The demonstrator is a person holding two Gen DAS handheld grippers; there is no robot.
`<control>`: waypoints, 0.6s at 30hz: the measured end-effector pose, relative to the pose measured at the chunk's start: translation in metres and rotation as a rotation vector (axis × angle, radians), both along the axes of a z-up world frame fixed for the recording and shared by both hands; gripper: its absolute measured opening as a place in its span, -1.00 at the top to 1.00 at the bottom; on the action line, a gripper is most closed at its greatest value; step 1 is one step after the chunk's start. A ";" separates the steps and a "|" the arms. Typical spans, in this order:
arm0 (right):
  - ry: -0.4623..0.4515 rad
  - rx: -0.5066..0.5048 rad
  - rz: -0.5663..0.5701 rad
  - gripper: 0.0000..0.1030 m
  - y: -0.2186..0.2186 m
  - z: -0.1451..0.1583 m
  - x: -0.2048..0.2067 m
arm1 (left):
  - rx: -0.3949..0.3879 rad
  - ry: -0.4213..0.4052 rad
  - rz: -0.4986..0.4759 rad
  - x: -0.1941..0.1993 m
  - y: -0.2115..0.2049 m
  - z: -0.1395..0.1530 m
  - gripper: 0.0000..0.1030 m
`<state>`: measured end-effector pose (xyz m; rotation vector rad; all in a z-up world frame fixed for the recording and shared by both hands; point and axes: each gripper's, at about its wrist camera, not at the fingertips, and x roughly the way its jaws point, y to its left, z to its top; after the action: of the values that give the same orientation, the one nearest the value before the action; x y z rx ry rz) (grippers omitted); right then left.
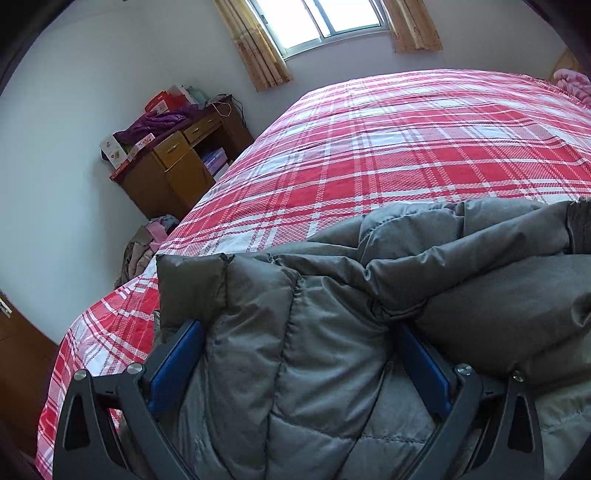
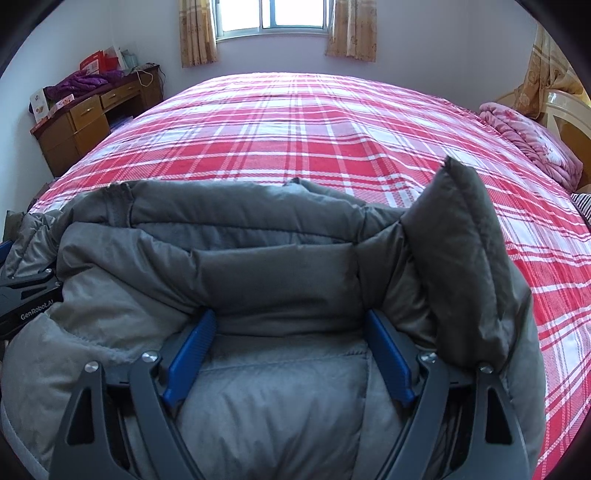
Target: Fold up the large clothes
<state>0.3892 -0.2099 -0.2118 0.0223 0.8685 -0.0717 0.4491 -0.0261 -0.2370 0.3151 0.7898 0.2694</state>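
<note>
Puffy, quilted grey jacket (image 2: pixel 258 258) bulges between the blue ribbed pads of both grippers, left (image 1: pixel 299 332) and right (image 2: pixel 288 321), each spread wide around thick folds. It lies bunched on a red-and-white plaid bed (image 2: pixel 295 122).

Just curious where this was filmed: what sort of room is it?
Most likely a home bedroom: a large bed with a red plaid cover fills the view, a curtained window is behind it, and a cluttered wooden desk stands in the corner.
</note>
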 end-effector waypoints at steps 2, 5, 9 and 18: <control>0.001 -0.004 -0.001 -0.64 0.001 0.000 0.000 | 0.000 0.000 0.000 0.000 0.000 0.000 -0.98; 0.002 -0.009 -0.003 -0.64 0.002 -0.001 0.001 | 0.002 0.000 0.000 0.000 0.000 0.000 -0.98; 0.004 -0.016 -0.004 -0.64 0.003 0.000 0.001 | 0.001 0.000 0.000 0.000 0.000 0.000 -0.98; 0.009 -0.041 -0.007 -0.64 0.005 -0.001 0.002 | 0.016 0.005 -0.001 0.000 -0.001 0.000 -0.98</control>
<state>0.3912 -0.2045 -0.2128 -0.0130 0.8759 -0.0958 0.4494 -0.0274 -0.2374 0.3307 0.7927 0.2744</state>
